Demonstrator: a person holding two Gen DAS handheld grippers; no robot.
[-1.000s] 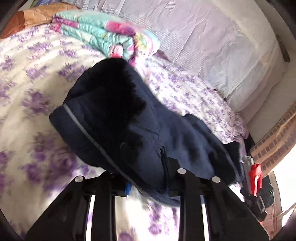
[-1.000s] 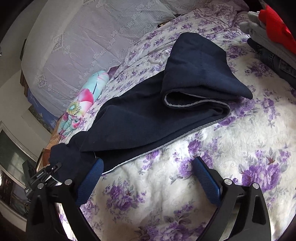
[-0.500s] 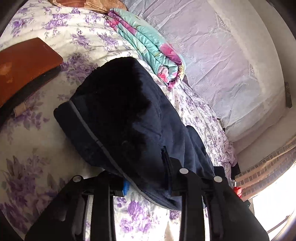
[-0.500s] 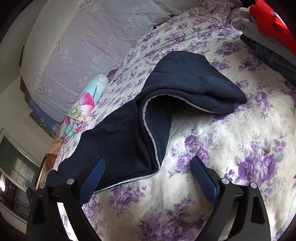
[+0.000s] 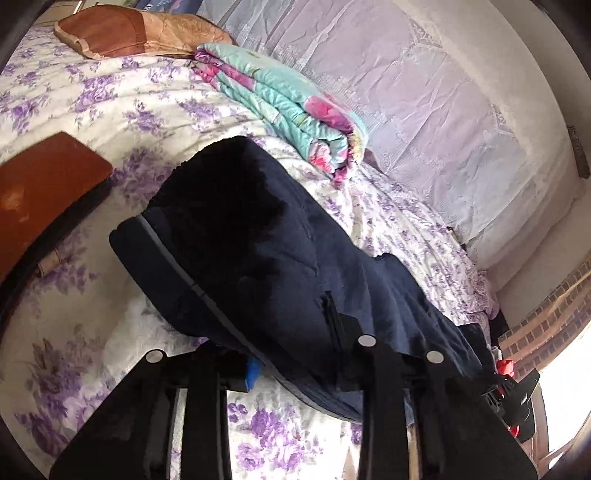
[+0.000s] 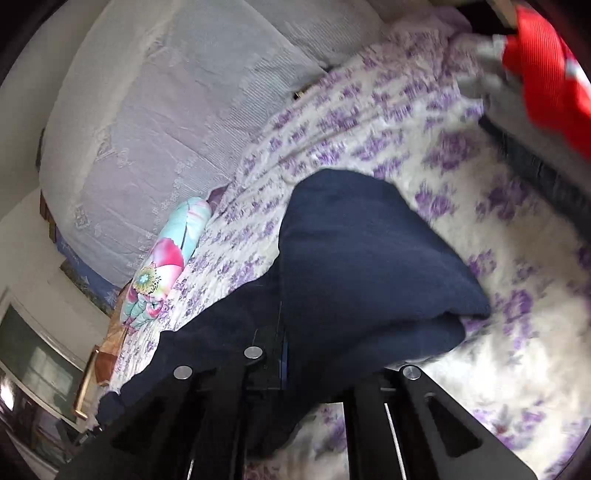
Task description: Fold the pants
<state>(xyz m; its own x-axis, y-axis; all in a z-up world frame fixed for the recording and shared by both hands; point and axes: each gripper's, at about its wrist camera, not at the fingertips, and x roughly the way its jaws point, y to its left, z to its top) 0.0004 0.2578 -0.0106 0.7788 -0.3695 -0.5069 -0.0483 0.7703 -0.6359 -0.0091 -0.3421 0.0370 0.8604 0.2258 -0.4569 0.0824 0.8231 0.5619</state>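
The dark navy pants lie across the middle of the bed, on a white sheet printed with purple flowers, and both claws have hold of them. The left gripper is pinched narrow on a thick bunch of the fabric; its jaws are closing a little at this moment, with the cloth packed between them and a blue pad just showing at the edge of the fold. From there the pants rise in a rounded hump with a thin grey stripe running along its near side, then trail off toward the far right edge of the bed.

The right gripper is clamped tight on the pants too (its fingers are pressed together with only fabric between them). In the right wrist view the cloth is doubled over itself, the upper layer ending in a blunt point toward the right side of the bed, the lower layer stretching away to the left.

A folded quilt in turquoise and pink sits by the far edge of the bed against a pale lace cover. A brown pillow lies at the far left corner. Red and grey clothes are stacked at the right edge (blurred in this view).
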